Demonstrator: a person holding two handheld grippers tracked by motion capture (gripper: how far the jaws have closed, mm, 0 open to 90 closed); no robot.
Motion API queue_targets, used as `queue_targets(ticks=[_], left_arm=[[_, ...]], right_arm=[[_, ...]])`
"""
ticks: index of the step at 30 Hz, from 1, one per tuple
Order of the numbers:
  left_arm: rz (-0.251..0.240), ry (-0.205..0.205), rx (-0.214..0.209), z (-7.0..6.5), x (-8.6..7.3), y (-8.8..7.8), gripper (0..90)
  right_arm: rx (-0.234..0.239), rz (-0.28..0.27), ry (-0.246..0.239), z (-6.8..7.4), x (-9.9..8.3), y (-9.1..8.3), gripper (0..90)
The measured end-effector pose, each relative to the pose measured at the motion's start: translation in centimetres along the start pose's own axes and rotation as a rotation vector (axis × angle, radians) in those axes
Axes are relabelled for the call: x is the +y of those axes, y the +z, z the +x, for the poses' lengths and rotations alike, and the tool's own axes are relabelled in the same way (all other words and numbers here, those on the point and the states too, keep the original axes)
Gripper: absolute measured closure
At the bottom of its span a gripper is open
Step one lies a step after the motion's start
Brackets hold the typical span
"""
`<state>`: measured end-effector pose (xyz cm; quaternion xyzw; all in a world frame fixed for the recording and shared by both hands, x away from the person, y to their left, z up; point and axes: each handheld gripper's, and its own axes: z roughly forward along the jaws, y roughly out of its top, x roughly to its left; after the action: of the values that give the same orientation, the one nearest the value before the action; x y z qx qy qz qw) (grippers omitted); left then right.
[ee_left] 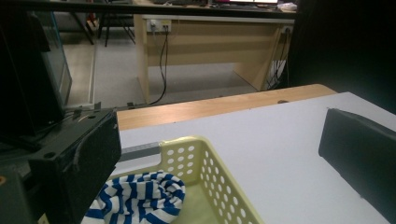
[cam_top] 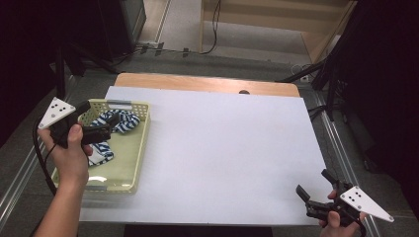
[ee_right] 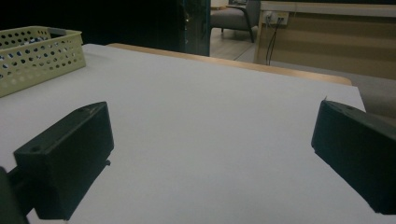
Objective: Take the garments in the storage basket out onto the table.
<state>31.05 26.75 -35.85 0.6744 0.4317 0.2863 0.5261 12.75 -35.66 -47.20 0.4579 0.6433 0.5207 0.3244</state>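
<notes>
My left gripper (cam_top: pixel 109 126) sits at the left of the high view, held over a pale yellow perforated basket (cam_top: pixel 141 148) with its jaws spread wide and nothing between them. In the left gripper view I see the two black jaws far apart at the lower left and right edges of the frame, the basket's holed corner (ee_left: pixel 212 177) rising between them. A blue-and-white striped cloth (cam_top: pixel 121 121) lies bunched in the basket; in the high view it runs from the basket's upper middle down toward its left side, and the gripper's tips hang just above or against its upper folds, I cannot tell which. From the left gripper view the cloth (ee_left: pixel 140 196) shows at the bottom, just beside the left-hand jaw, inside the basket wall. The hand (cam_top: pixel 69 153) holding this gripper covers the basket's left edge.

My right gripper (cam_top: pixel 316 190) is at the lower right corner of the high view, over the near right corner of the white table top (cam_top: pixel 222 148), well apart from the basket. Its jaws are also released and wide; the right gripper view shows bare white surface between them, with the basket (ee_right: pixel 42 53) far off in the upper left of that frame.
</notes>
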Motion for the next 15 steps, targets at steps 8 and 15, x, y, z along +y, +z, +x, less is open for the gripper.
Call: queue_targets(ticks=[8,15], left_arm=[[0.052,-0.039,0.015,2.3,-0.3,1.6,0.0],[0.131,-0.074,0.033,4.2,-1.0,3.6,0.0]], right_arm=[[-0.001,0.000,0.004,-0.1,0.0,0.0,0.0],[0.000,0.004,-0.001,-0.1,-0.1,0.1,0.0]])
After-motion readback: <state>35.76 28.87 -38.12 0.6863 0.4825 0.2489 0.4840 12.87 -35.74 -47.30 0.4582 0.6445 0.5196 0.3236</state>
